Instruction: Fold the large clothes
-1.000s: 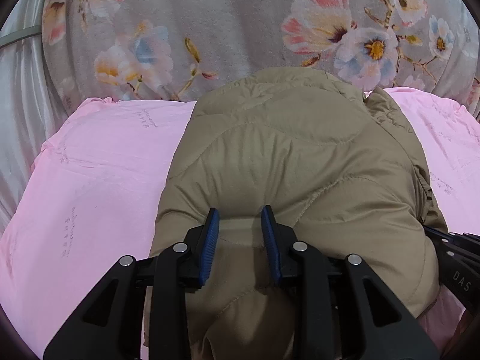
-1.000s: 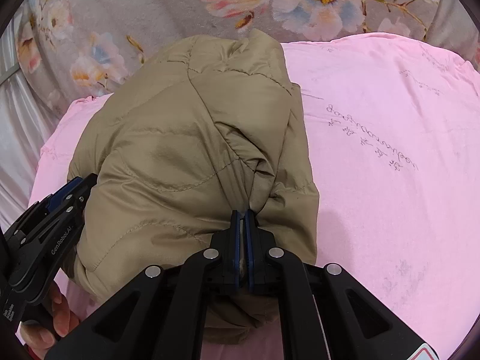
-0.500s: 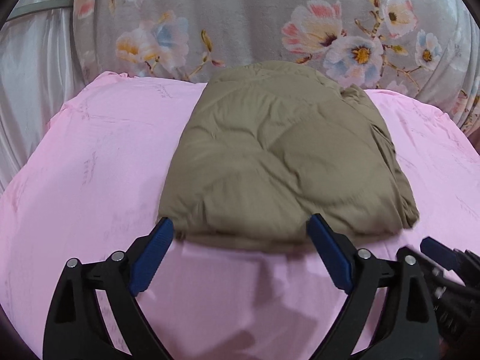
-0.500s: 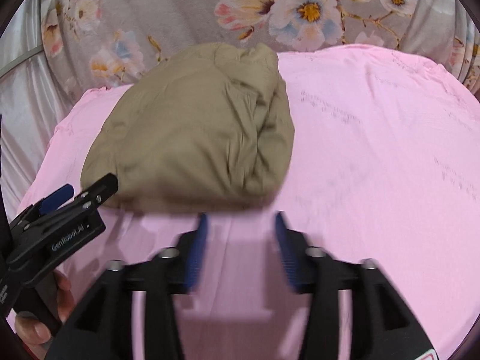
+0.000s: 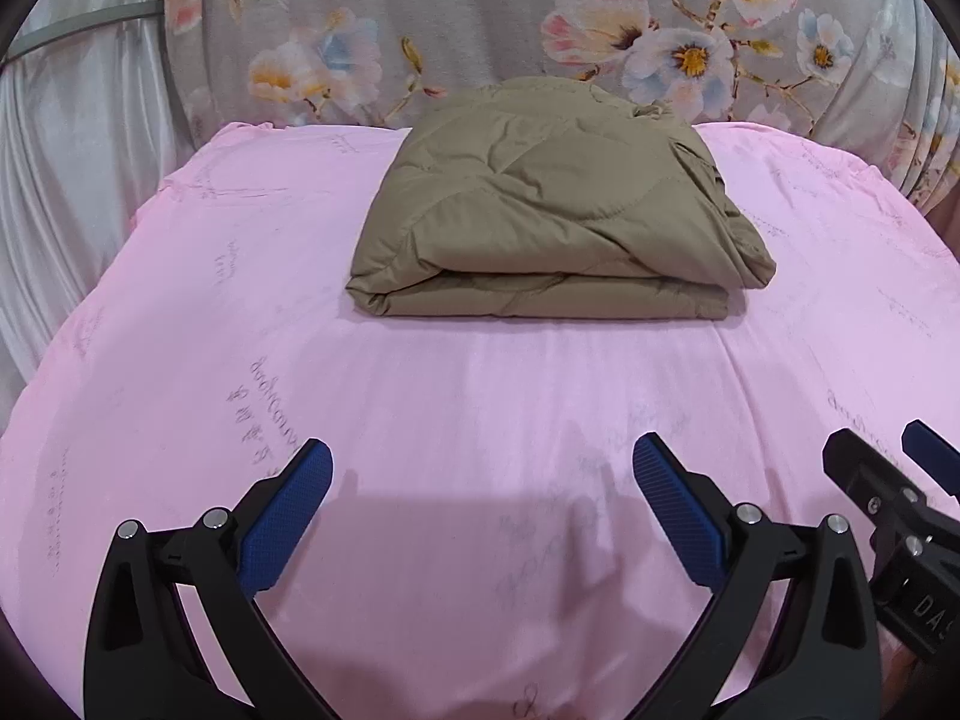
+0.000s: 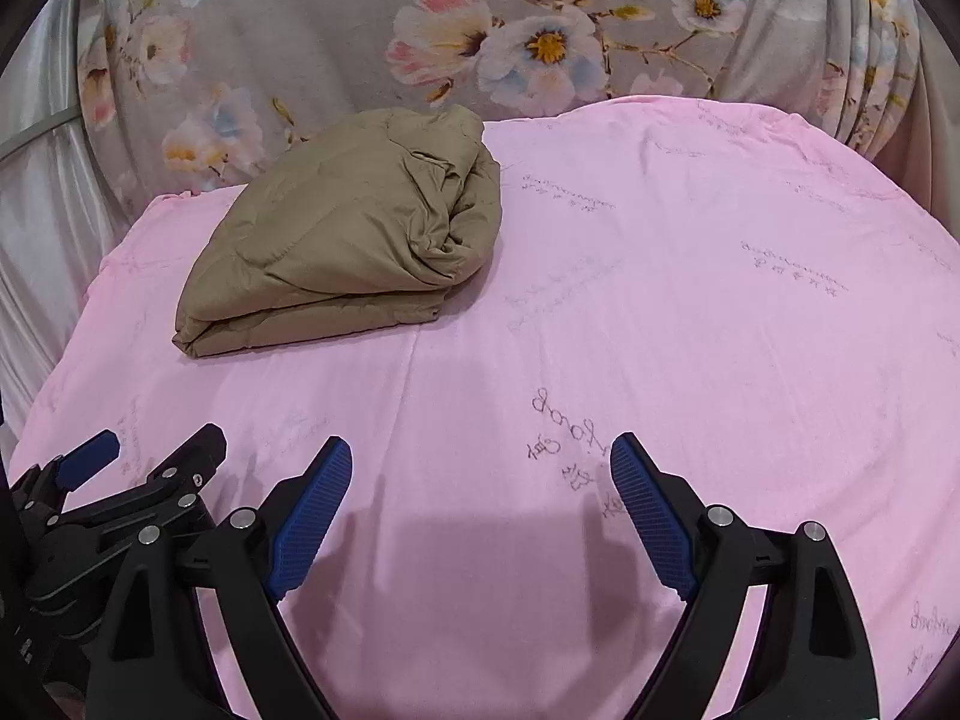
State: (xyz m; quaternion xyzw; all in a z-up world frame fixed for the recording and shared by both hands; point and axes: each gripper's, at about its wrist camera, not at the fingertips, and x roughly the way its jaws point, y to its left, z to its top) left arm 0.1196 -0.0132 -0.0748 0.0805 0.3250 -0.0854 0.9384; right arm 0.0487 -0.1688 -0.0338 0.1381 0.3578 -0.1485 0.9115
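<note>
A tan quilted jacket lies folded into a thick bundle on the pink sheet, near the far edge. It also shows in the right wrist view, at the far left. My left gripper is open and empty, well back from the jacket above the sheet. My right gripper is open and empty too, near the front of the sheet. The right gripper shows at the right edge of the left wrist view; the left gripper shows at the lower left of the right wrist view.
A grey floral fabric hangs behind the bed. Pale curtain folds hang at the left. The pink sheet spreads wide to the right of the jacket.
Both grippers let go of the jacket, opened wide and drew back toward the near edge. The jacket settled flat as a folded bundle.
</note>
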